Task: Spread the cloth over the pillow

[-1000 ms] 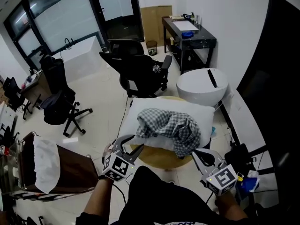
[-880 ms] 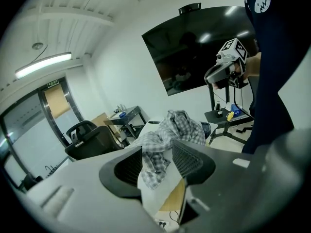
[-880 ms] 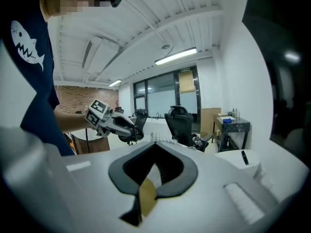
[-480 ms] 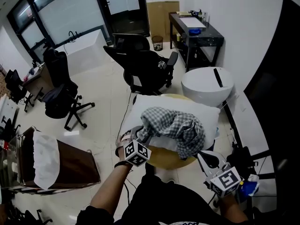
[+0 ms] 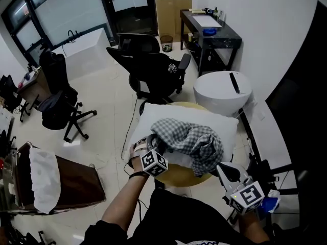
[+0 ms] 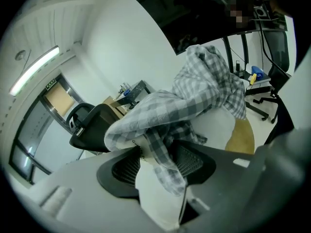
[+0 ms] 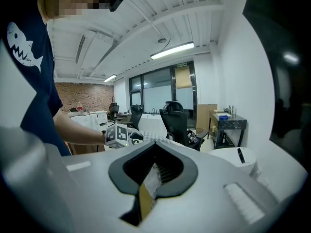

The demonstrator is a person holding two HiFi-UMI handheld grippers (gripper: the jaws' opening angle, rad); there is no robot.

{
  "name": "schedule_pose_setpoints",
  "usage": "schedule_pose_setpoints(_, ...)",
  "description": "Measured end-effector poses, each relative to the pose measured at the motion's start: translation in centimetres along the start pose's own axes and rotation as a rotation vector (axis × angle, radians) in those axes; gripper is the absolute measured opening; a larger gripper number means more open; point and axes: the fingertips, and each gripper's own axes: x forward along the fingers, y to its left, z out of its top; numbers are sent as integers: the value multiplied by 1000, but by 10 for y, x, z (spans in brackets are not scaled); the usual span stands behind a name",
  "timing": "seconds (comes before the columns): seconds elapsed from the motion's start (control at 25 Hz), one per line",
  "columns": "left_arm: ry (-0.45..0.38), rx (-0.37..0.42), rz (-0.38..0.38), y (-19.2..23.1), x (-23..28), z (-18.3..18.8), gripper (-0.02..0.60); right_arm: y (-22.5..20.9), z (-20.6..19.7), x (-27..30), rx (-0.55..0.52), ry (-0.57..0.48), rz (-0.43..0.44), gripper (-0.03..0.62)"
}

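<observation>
A crumpled grey checked cloth (image 5: 191, 139) lies bunched on a white pillow (image 5: 153, 117), which rests on a round wooden table (image 5: 176, 173). My left gripper (image 5: 152, 142) is at the pillow's near left side, against the cloth's left edge. In the left gripper view the cloth (image 6: 194, 96) drapes down between the jaws of the left gripper (image 6: 158, 161), over the pillow (image 6: 218, 125). Those jaws have just been opening and stand open around the hanging cloth corner. My right gripper (image 5: 222, 168) hovers by the table's near right edge, apart from the cloth. The right gripper (image 7: 153, 165) is shut and empty.
A black office chair (image 5: 153, 73) stands just beyond the pillow. A white round drum (image 5: 222, 91) sits at the back right, with a black desk (image 5: 207, 34) behind it. A brown bin with a white cloth (image 5: 43, 180) stands at the near left. A dark panel runs along the right.
My left gripper has come in from the near left and dropped to the cloth's left edge on the pillow. My right gripper has shifted only slightly.
</observation>
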Motion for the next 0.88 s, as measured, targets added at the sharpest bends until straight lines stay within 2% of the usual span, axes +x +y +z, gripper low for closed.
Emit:
schedule_pose_setpoints(0.12, -33, -54, -21, 7, -5, 2, 153, -2, 8, 8, -5, -7, -7, 6)
schedule_pose_setpoints(0.24, -82, -121, -85, 9, -21, 11, 101, -6, 12, 16, -14, -12, -10, 6)
schedule_pose_setpoints(0.32, -128, -137, -100, 12, -32, 14, 44, -10, 14, 22, -27, -19, -8, 6)
schedule_pose_setpoints(0.4, -161, -139, -97, 20, -43, 16, 17, -10, 18, 30, -27, -12, 3, 6)
schedule_pose_setpoints(0.6, -221, -89, -77, 40, -76, 17, 5, 0, 31, 56, -58, 1, 93, 6)
schedule_pose_setpoints(0.72, -246, -37, -55, 52, -97, 14, 5, 10, 43, 75, -128, 9, 159, 8)
schedule_pose_setpoints(0.88, -234, 34, 6, 76, -122, 4, 5, 21, 53, 102, -235, 41, 221, 11)
